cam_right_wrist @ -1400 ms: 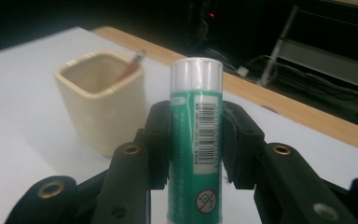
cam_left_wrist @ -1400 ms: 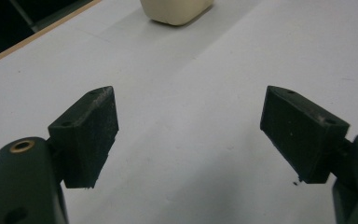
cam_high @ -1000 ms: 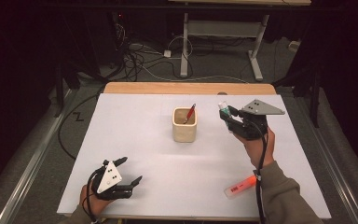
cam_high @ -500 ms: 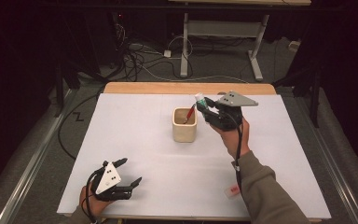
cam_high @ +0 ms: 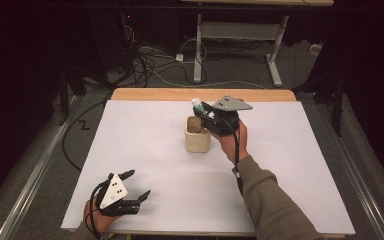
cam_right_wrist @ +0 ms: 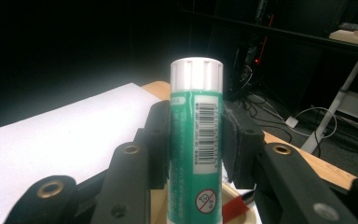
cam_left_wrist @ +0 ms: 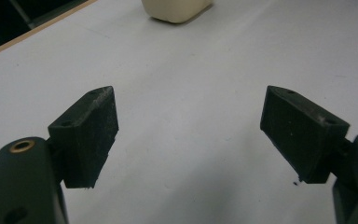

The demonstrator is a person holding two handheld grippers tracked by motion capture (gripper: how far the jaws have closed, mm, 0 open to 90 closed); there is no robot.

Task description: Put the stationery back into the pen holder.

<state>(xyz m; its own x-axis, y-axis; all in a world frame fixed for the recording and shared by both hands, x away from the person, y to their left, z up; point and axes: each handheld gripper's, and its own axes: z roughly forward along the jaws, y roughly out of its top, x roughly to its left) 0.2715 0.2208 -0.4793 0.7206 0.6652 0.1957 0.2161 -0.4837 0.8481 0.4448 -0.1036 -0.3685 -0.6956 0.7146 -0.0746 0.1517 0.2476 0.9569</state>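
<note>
- The green glue stick [cam_right_wrist: 196, 140] with its white ribbed cap is clamped upright between the two black jaws of the right tool [cam_right_wrist: 195, 140], barcode label facing the camera, pads pressing on both sides of the tube.
- From the high view the glue stick [cam_high: 197, 103] sits above the back rim of the cream holder cup [cam_high: 197, 136], white cap uppermost, tilted a little toward the far edge of the bench.
- The right tool [cam_high: 203, 111] is held just behind and to the right of the cup, its grey three-cornered plate on top, the person's right hand [cam_high: 232, 140] wrapped round its body and the sleeve running back to the bottom edge.
- Inside the cup, in the right gripper view, there's something red [cam_right_wrist: 235, 207] poking up beside the tube, possibly a pen or marker, but too little shows to be sure.
- The cup stands on the white sheet [cam_high: 155, 150] that covers the bench, roughly at the middle, toward the far side.
- Down at the near left corner, the left tool [cam_high: 137, 186] rests low over the sheet, well apart from the cup, jaws spread wide.
- The left gripper view confirms it: left tool [cam_left_wrist: 189, 140] gaping, nothing between the pads, bare white sheet beneath and the base of the cup [cam_left_wrist: 177, 9] at the top edge.
- A wooden strip of the bench [cam_high: 180, 94] shows beyond the sheet.
</note>
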